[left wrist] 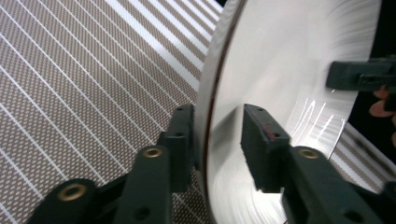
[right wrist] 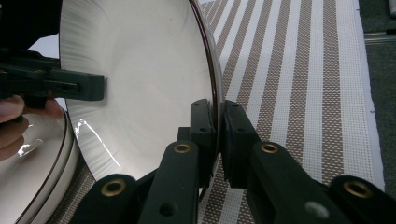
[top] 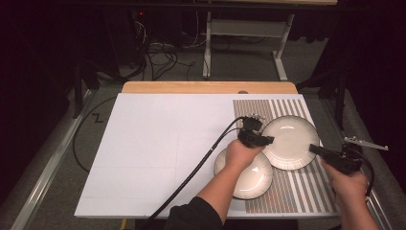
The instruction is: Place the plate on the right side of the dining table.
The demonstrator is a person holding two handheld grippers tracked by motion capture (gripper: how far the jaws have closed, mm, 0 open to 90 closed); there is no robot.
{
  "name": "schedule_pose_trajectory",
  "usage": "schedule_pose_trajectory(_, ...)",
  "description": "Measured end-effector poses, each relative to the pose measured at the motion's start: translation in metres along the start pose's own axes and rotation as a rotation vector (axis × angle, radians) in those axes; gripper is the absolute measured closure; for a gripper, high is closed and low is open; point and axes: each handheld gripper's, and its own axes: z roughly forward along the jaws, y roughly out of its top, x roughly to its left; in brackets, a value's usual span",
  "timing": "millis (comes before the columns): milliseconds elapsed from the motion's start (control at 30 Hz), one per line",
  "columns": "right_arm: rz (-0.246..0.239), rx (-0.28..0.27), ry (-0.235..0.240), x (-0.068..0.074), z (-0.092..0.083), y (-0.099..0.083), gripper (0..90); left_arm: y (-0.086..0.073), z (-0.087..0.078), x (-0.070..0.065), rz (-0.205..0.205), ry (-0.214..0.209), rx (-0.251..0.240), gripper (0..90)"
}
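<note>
Two cream plates with thin dark rims sit at the right of the table on a brown-and-white striped mat [top: 292, 191]. The far plate [top: 290, 142] is round, glossy and shallow; its near-left edge overlaps the near plate [top: 253, 178], resting on its rim. The near plate lies flat, partly off the mat's left edge.

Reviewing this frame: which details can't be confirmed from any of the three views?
- Near round white plate: the left hand covers much of it in the high view.
- Whether the farther round white plate is lifted off the striped brown-and-white mat: no view settles it.
- Left gripper: its fingers straddle the rim; contact unclear.
</note>
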Motion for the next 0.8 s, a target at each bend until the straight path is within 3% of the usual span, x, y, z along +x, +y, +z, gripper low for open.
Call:
schedule_pose_trajectory(100, 0.0, 0.003, -0.006, 0.0, 0.001, 0.0, 86.0, 0.002, -0.004, 0.0, 0.012, 0.002, -0.015, 57.4)
schedule_pose_trajectory(133, 0.004, 0.006, -0.011, 0.0, 0.002, 0.001, 85.8, 0.004, -0.009, -0.001, 0.033, 0.025, -0.043, 55.2)
schedule_pose_trajectory(200, 0.012, 0.009, -0.015, -0.002, 0.004, 0.0, 85.5, 0.006, -0.016, -0.002, 0.046, 0.032, -0.07, 50.3)
schedule_pose_trajectory(400, 0.021, 0.013, -0.018, -0.002, 0.007, 0.002, 85.1, 0.004, -0.041, -0.006, 0.152, 0.063, -0.106, 42.3)
schedule_pose_trajectory(533, 0.027, 0.021, -0.029, -0.003, 0.01, 0.003, 84.3, -0.001, -0.055, -0.005, 0.162, 0.062, -0.122, 38.2)
schedule_pose_trajectory(700, 0.033, 0.031, -0.035, -0.005, 0.014, 0.004, 83.5, -0.021, -0.094, -0.005, 0.155, 0.028, -0.203, 33.4)
schedule_pose_trajectory(800, 0.034, 0.041, -0.039, -0.007, 0.016, 0.004, 82.8, -0.035, -0.118, -0.005, 0.167, 0.033, -0.237, 31.2)
